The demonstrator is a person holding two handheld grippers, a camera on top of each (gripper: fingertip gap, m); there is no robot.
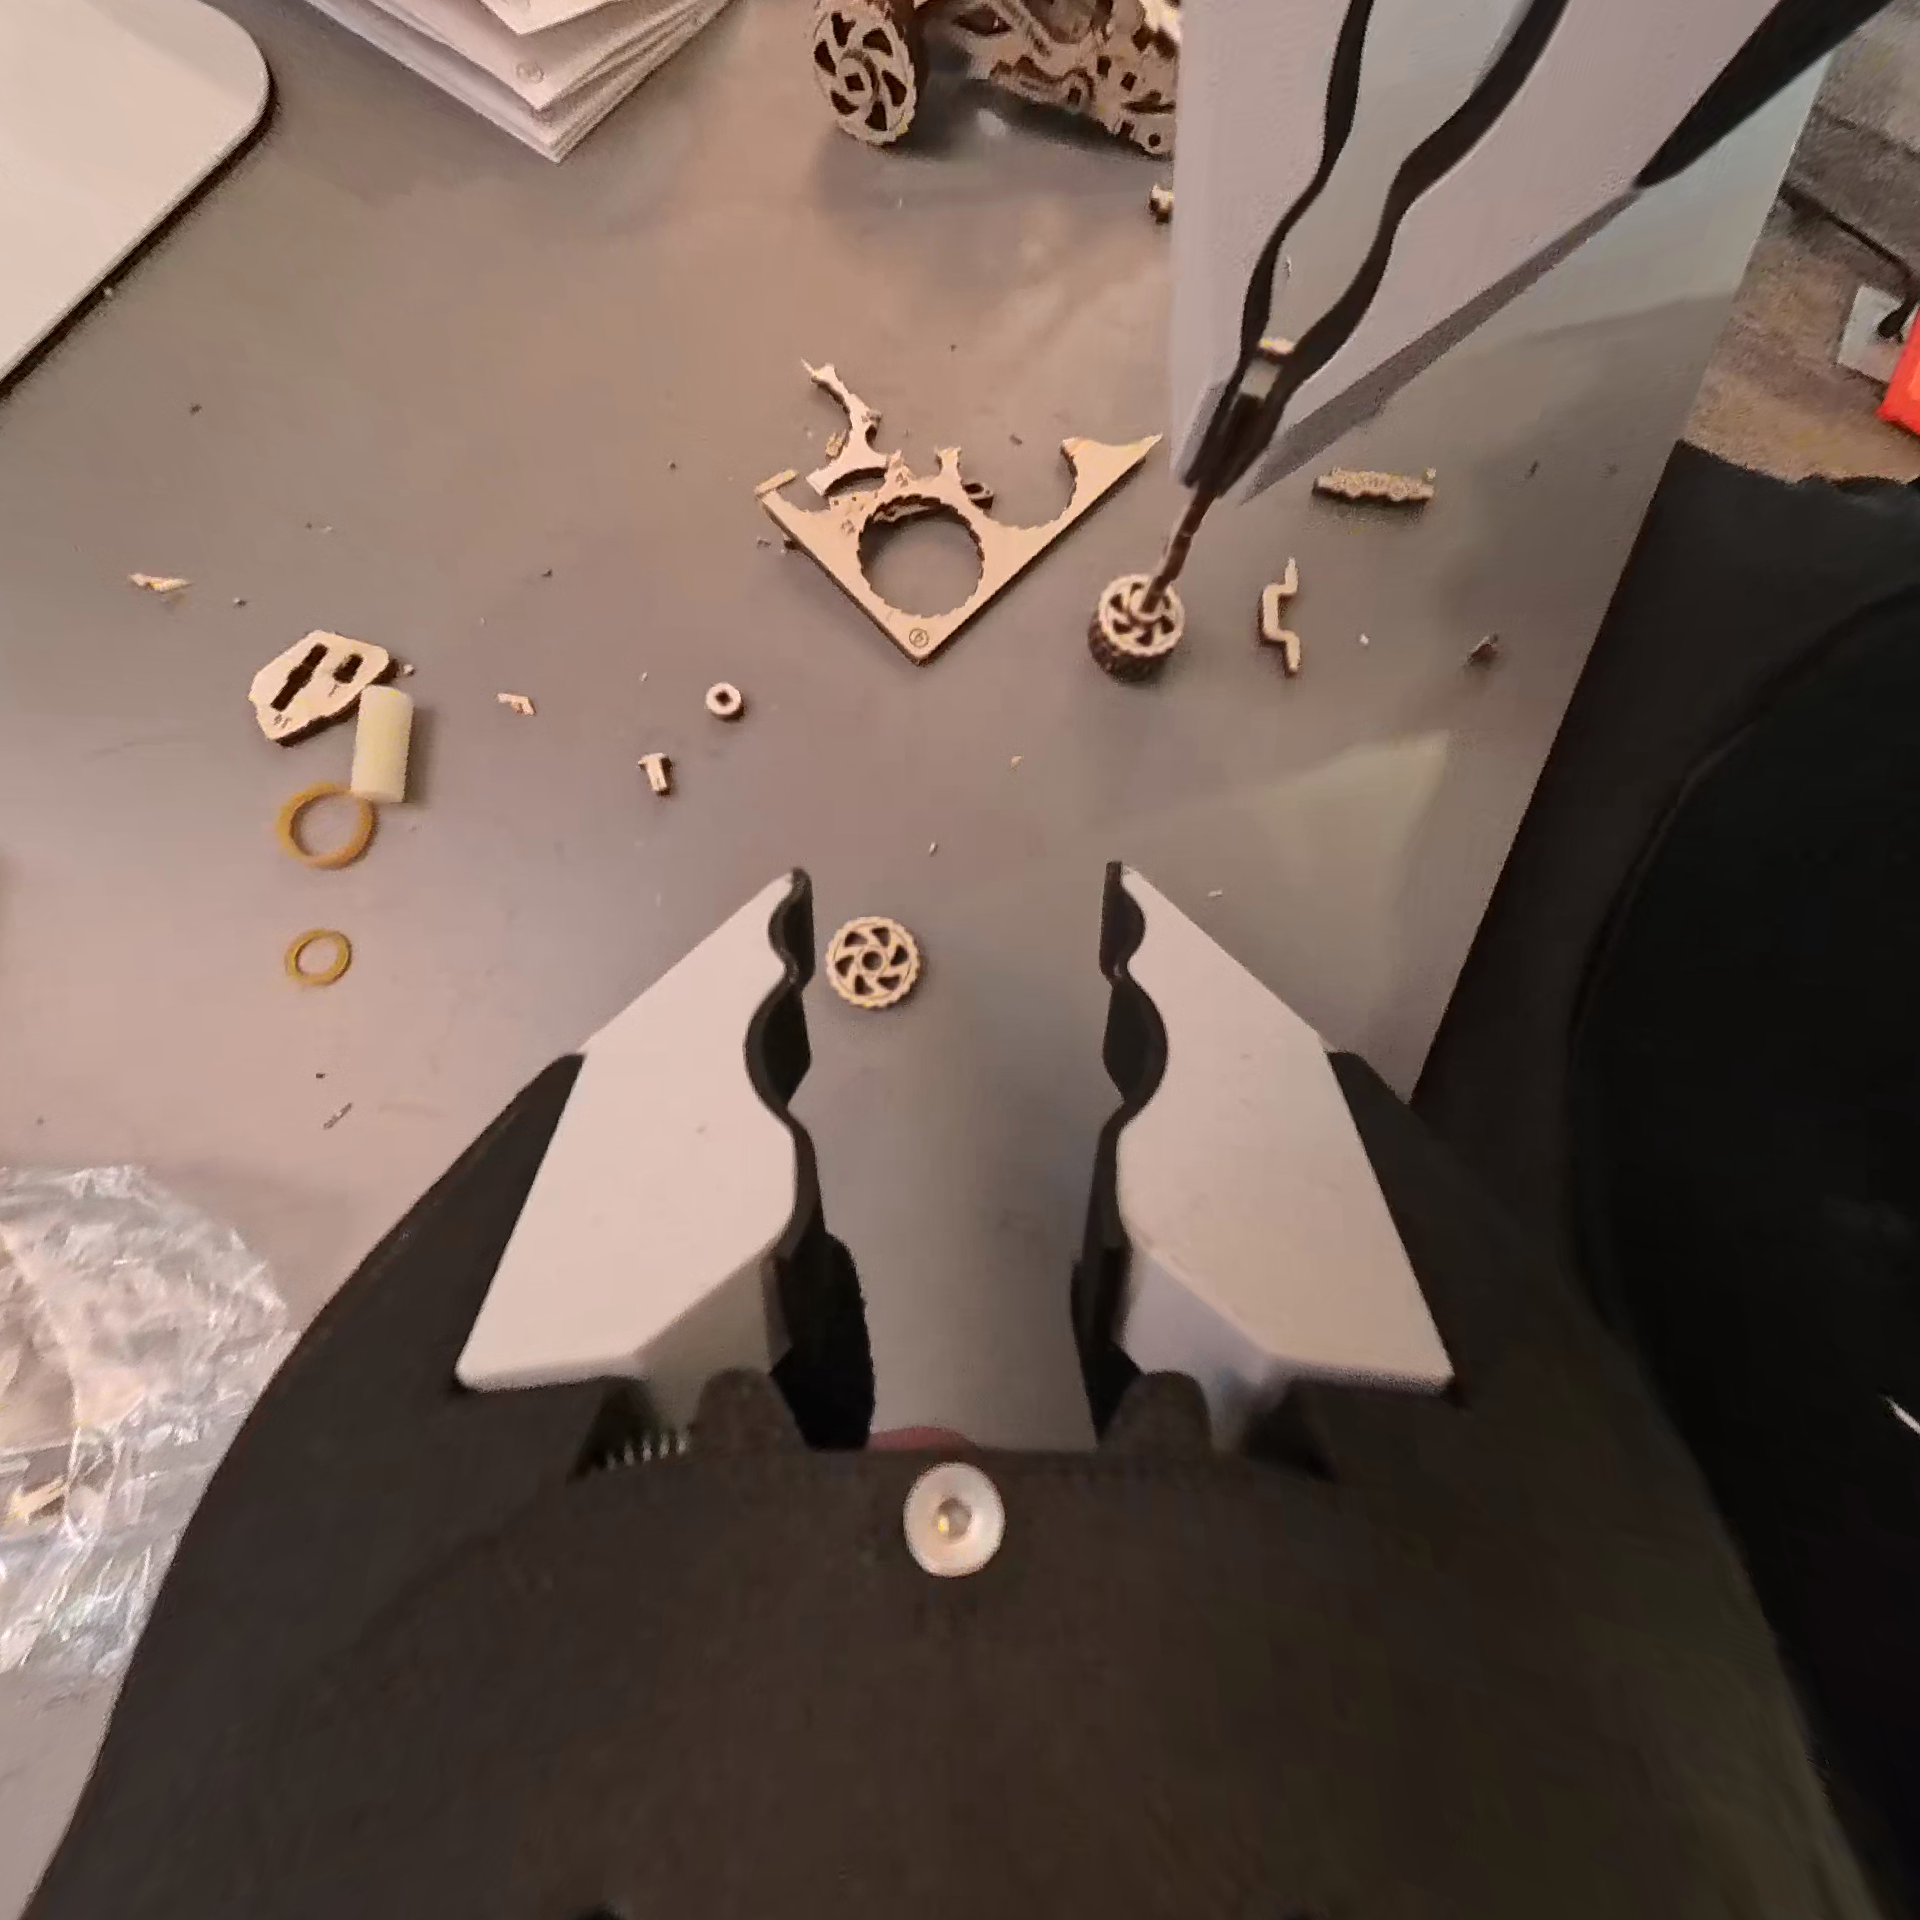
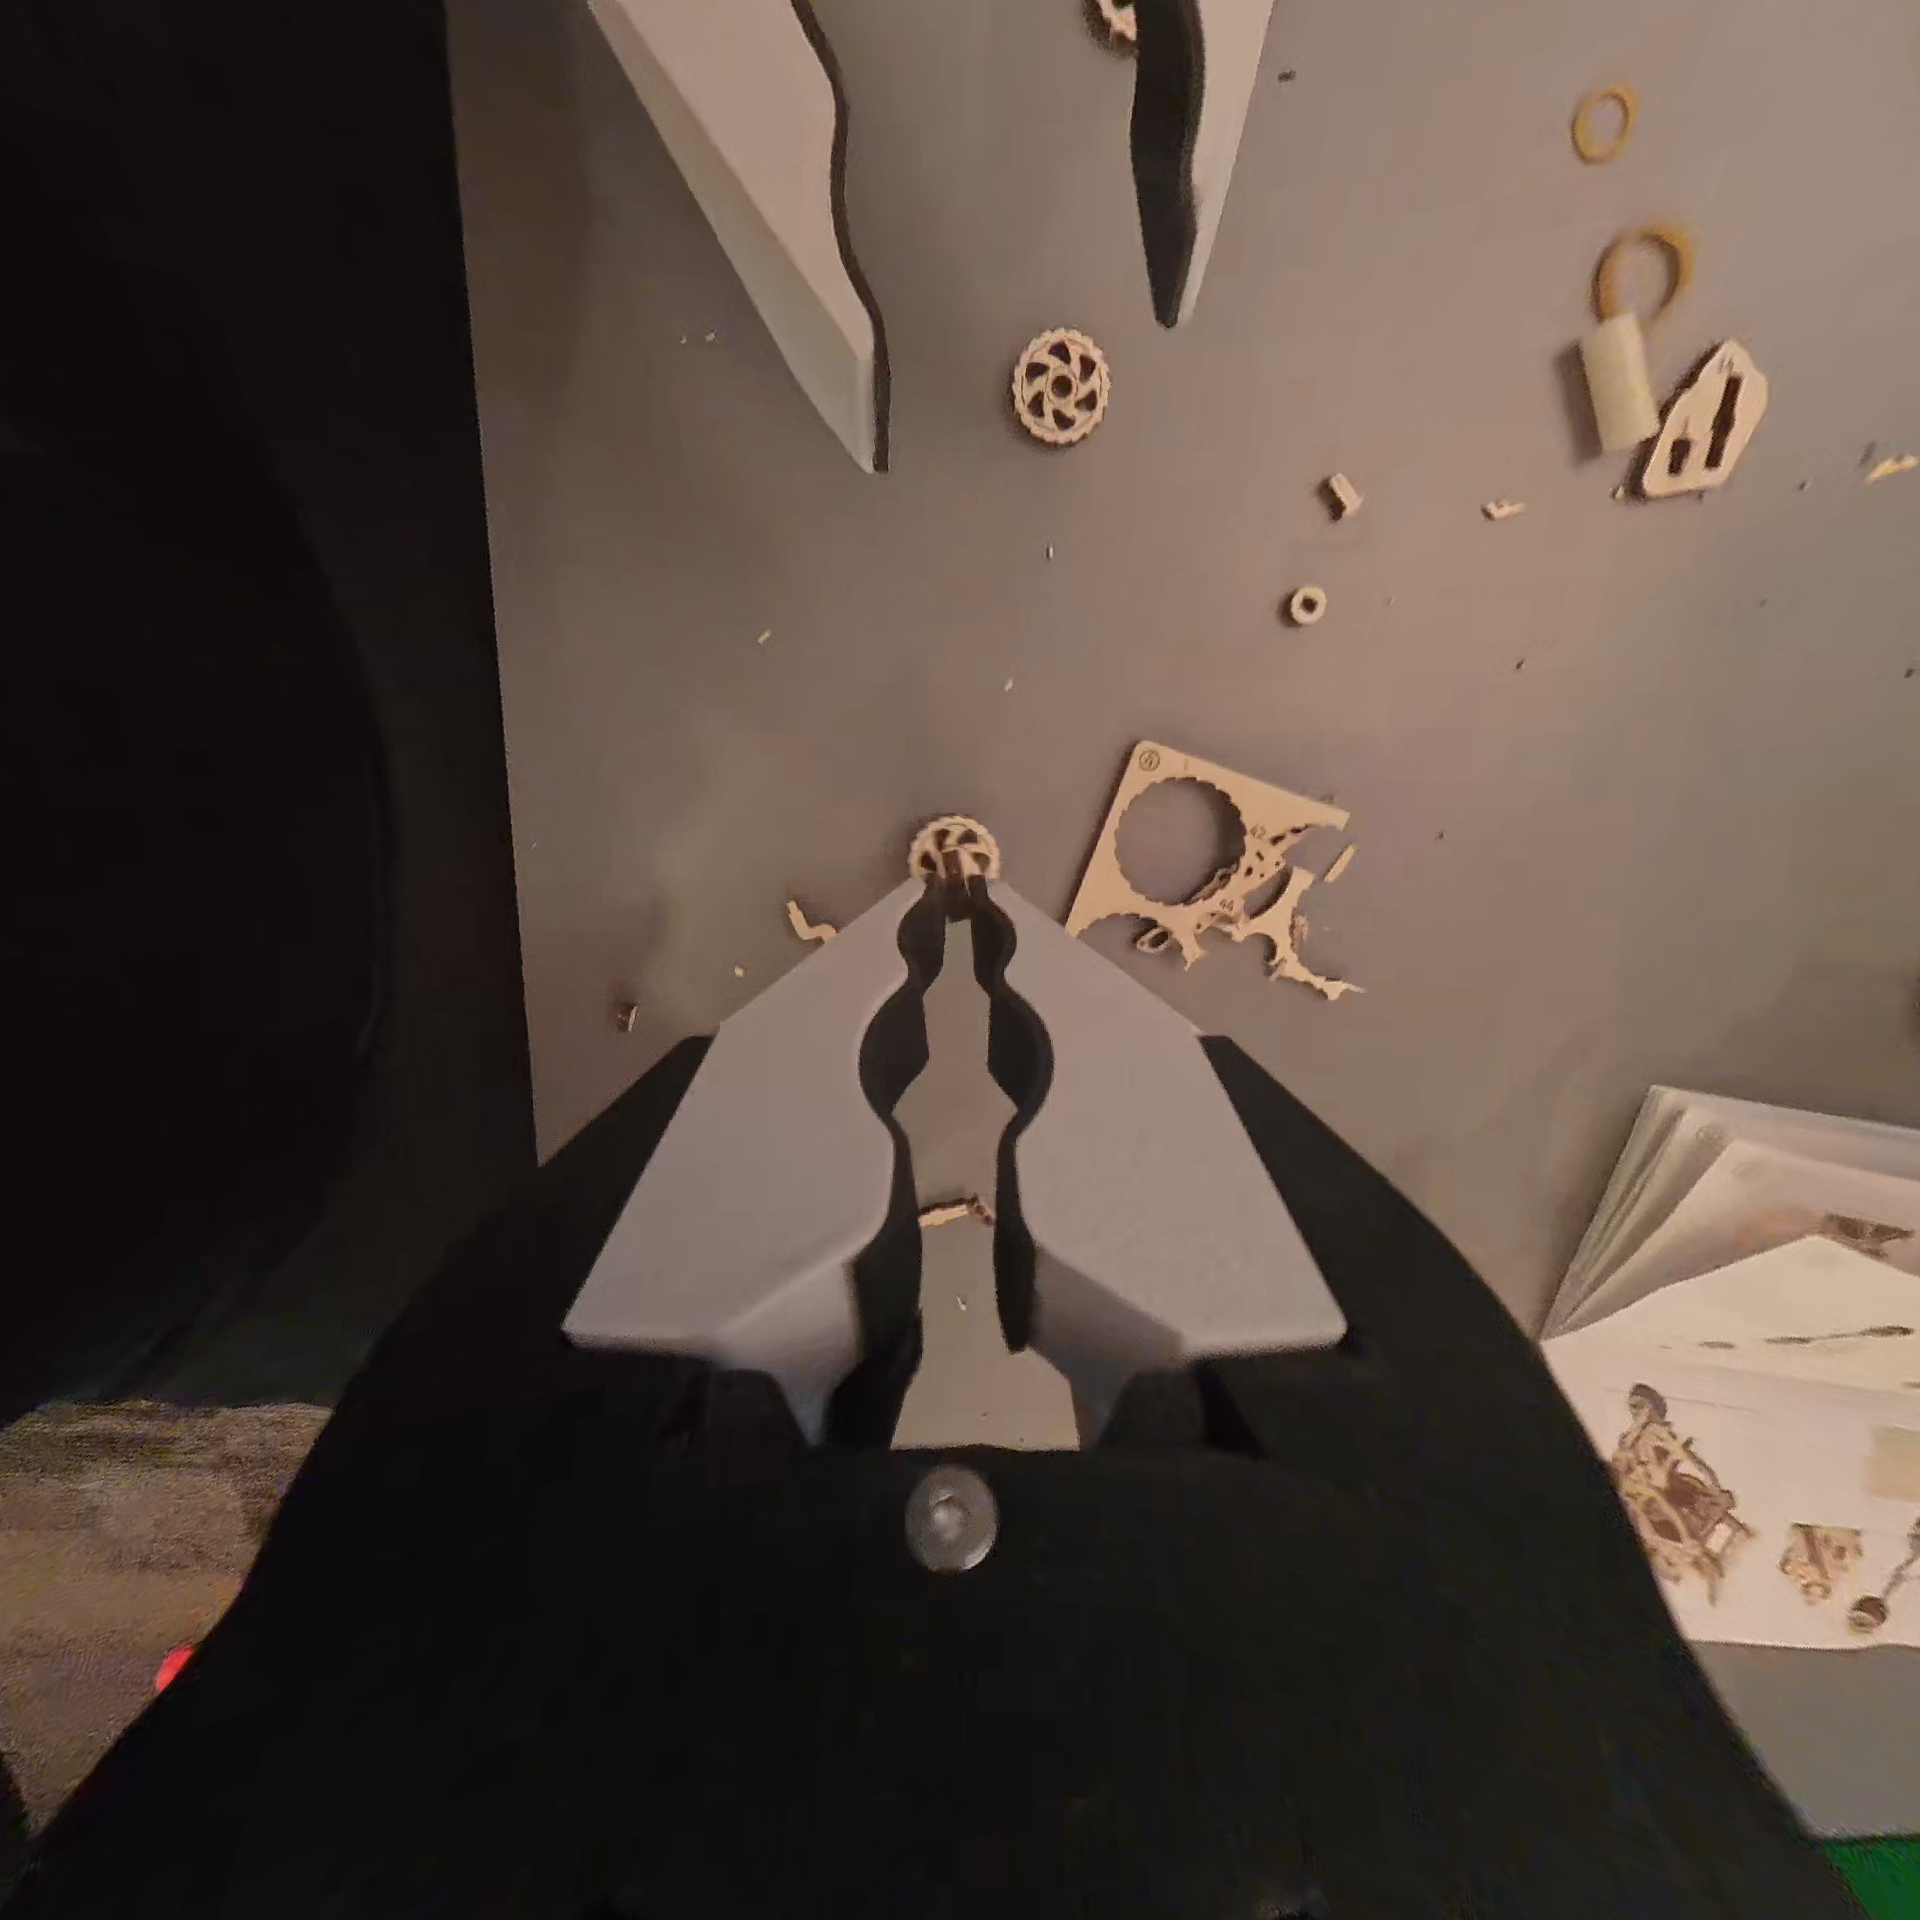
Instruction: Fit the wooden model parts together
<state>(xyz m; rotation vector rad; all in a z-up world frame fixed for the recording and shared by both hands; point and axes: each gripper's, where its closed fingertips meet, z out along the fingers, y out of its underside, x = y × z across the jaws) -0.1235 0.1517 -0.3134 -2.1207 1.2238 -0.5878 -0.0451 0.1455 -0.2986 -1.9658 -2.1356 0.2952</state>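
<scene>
Left hand-held gripper [image 1: 954,925] is hovering low over the grey tabletop [image 1: 520,416] with its jaws standing wide apart and gripping nothing; a flat toothed wooden wheel [image 1: 876,963] is lying on the tabletop between the fingertips, just beside the left one and not touching it.

Right hand-held gripper [image 2: 954,896] is pinching a thin dark axle [image 1: 1184,535] at its very tips, jaws nearly closed on it; the axle is angling down into the hub of a thicker toothed wheel [image 1: 1136,627], which is sitting on the tabletop; from the right wrist view that wheel [image 2: 948,849] is peeking out just past the fingertips.

A cut-out wooden sheet [image 1: 940,556] with a round hole is lying just left of the thicker wheel, scraps piled on it; a small hooked wooden piece [image 1: 1281,615] is lying just right of it; a notched wooden strip [image 1: 1371,484] is sitting farther back.

To the left, well apart: a small wooden ring [image 1: 723,700], a tiny peg [image 1: 656,772], a slotted wooden plate [image 1: 312,686], a pale cylinder [image 1: 382,745] leaning against it, two tan rings [image 1: 325,826] near them.

At the far edge, a partly built wooden model [image 1: 997,62] is standing beside a stapled booklet [image 1: 540,73]; crumpled clear plastic [image 1: 94,1382] is lying at the near left.
</scene>
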